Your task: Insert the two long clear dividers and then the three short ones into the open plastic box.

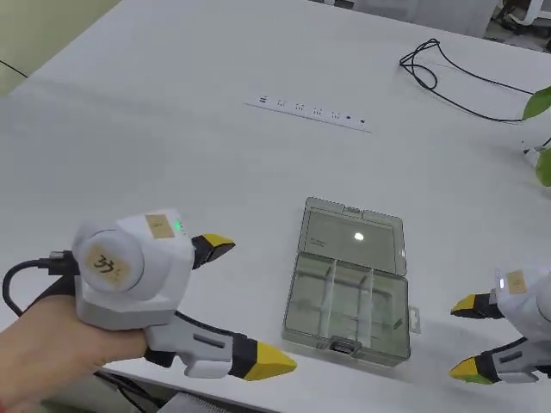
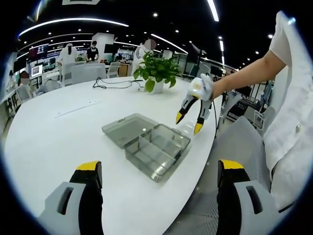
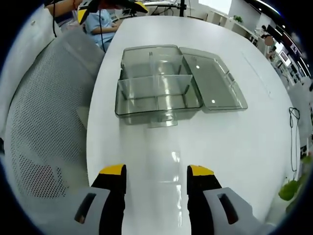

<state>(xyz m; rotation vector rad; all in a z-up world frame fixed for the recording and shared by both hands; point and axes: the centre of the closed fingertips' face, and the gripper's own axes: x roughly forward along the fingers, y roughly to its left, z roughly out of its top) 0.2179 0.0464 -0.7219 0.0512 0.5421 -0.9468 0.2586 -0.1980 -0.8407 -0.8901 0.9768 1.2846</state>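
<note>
Items counted on the white tabletop (image 1: 172, 129): one plastic box (image 1: 297, 297), one power strip (image 1: 314, 112), one black cable (image 1: 417, 73) and one potted plant (image 2: 156, 73).

The box lies near the front edge, between the two tools. Its lid (image 1: 331, 237) is folded fully back and lies flat on the far side, and the latch faces the person. In the head view, two clear dividers (image 1: 328, 288) stand upright inside the tray, side by side and apart, running from the hinge side to the latch side. In the right gripper view one divider crosses the tray from wall to wall. Any other pieces cannot be counted through the clear plastic, and I cannot tell whether the seated dividers are the long or the short kind.

Tools: two
- Left tool (image 1: 247, 304): to the left of the box and apart from it. The jaws are spread wide with nothing between them.
- Right tool (image 1: 467, 337): to the right of the box and apart from it. The jaws are parted with nothing between them, and its view looks across bare tabletop to the box's side wall.

One mesh chair (image 3: 44, 127) stands beside the tabletop edge
</note>
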